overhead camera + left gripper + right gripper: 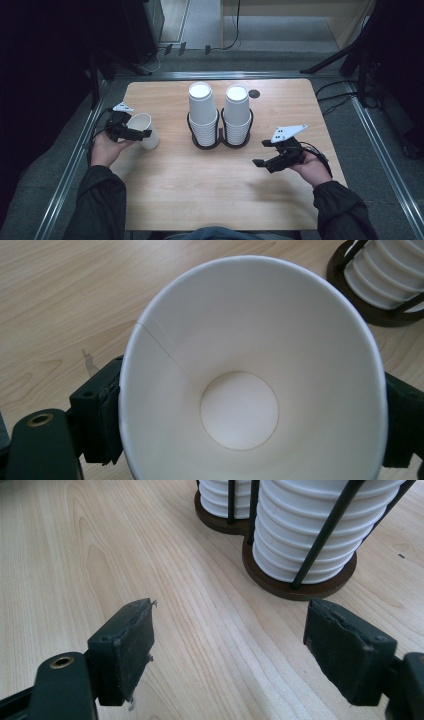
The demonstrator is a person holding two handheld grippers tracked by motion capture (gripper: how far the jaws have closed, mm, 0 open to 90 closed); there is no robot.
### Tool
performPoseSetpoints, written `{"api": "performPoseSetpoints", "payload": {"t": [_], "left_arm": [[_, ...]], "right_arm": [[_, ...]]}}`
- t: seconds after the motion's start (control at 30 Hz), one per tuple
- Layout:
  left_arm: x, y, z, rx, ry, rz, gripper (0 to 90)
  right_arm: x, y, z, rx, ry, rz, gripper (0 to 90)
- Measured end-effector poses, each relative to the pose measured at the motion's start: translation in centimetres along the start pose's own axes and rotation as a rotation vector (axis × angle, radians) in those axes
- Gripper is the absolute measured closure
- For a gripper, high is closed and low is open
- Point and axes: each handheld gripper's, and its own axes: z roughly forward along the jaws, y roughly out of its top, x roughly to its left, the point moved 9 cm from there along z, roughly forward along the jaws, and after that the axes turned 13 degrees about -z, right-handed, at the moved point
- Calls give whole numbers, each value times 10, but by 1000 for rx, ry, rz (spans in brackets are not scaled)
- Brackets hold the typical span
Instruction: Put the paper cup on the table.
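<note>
The high view sits above the person's side and looks forward and down, far enough back to take in the whole wooden surface and some floor beyond. The left gripper view rides right up close, staring into the mouth of a paper cup, with the cup holder at its top right corner. The right gripper view looks low along the surface toward the same cup holder, fairly near. All three views share that holder.

Paper cup rim cut off at bottom edge in left gripper view; cup stack tops cropped in right gripper view
</note>
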Motion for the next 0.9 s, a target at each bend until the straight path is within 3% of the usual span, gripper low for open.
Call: {"api": "performPoseSetpoints", "payload": {"t": [0.07,0.17,0.57,0.83,0.9], "left_arm": [[3,1,2,1,35,-1,112],[5,1,3,0,54,0,103],[2,-1,4,-3,50,22,81],[2,-2,5,10,32,8,52],[2,-2,6,20,17,-15,35]], "right_arm": [[1,0,0,0,0,1,207],[1,0,0,0,0,0,207],[0,0,-2,-3,-3,7,207],[0,0,-1,-3,-3,5,207],[0,0,-1,-4,-3,3,207]]}}
